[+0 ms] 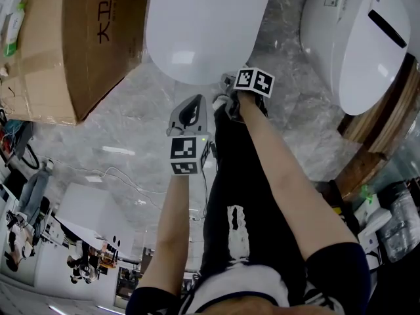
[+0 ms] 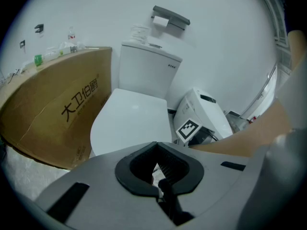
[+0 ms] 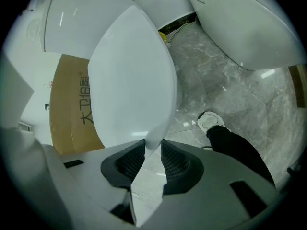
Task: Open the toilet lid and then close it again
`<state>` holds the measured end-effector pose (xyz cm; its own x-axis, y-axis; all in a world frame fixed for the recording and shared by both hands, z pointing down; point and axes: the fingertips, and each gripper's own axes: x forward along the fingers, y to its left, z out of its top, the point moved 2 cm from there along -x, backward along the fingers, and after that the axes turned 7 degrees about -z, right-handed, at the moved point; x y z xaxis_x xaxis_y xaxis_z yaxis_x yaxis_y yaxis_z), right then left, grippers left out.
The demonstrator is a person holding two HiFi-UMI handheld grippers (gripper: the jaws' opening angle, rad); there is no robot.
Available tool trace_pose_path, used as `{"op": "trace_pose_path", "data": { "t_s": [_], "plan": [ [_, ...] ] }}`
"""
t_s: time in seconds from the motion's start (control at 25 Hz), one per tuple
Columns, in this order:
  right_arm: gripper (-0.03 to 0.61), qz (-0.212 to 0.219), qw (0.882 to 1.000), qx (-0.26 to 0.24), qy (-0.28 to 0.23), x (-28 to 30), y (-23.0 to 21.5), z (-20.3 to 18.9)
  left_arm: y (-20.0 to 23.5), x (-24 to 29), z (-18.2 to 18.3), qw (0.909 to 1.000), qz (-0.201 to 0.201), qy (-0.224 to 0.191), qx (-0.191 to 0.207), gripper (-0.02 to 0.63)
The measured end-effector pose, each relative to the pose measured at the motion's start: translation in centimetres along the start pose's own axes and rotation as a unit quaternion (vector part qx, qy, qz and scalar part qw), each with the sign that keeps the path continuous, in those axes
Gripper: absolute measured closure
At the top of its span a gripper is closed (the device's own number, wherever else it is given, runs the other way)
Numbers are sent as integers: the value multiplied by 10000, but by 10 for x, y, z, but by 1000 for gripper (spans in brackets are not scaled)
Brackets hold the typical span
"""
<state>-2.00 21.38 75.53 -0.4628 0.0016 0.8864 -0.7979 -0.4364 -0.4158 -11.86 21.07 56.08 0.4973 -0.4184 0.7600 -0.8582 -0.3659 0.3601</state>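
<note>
Down at the front of the toilet, the right claw [image 3: 153,152] is clenched on the front rim of the white toilet lid [image 3: 132,75], and the thin edge of the lid sits pinched between its two ribbed pads. From the head view that claw [image 1: 231,87] meets the lid [image 1: 203,25] at its near tip. The lid lies low over the bowl, with the cistern [image 2: 148,68] upright behind it against the wall. The left claw [image 2: 156,169] hangs apart from the lid, nearer the person, with its pads drawn almost together on nothing and only a sliver of floor showing between them. A large cardboard box [image 1: 72,38] stands just beside the toilet on one side. A second toilet [image 1: 357,38] rests on the grey marble floor [image 1: 131,130] on the other.
</note>
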Motion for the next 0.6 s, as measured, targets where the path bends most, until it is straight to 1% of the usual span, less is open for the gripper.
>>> {"op": "trace_pose_path", "data": {
  "t_s": [0.08,0.16,0.24,0.28,0.36,0.4,0.48,0.52,0.6],
  "plan": [
    [485,-195,9997,-45,156,0,0,1,1,1,0,10000,-7,7,19,608],
    [495,-537,9979,-237,278,-4,-2,0,1,1,1,10000,-12,19,47,607],
    [533,-931,9934,-596,320,-10,-4,-1,-1,1,4,10000,-28,17,79,608],
    [540,-1086,9903,-811,302,-14,-4,-1,-2,1,6,9999,-38,8,96,607],
    [557,-1205,9848,-1247,112,-24,0,1,-4,0,12,9999,-58,-15,137,607],
    [563,-1144,9827,-1456,-84,-30,5,3,-6,0,15,9998,-69,-26,162,608],
    [568,-790,9771,-1872,-637,-46,23,8,-8,-2,21,9997,-88,-53,199,608],
    [568,-549,9715,-2096,-961,-56,34,10,-9,-3,25,9997,-94,-68,203,607],
    [569,-113,9527,-2593,-1584,-79,56,12,-12,-5,30,9997,-112,-99,173,608]
  ]
}}
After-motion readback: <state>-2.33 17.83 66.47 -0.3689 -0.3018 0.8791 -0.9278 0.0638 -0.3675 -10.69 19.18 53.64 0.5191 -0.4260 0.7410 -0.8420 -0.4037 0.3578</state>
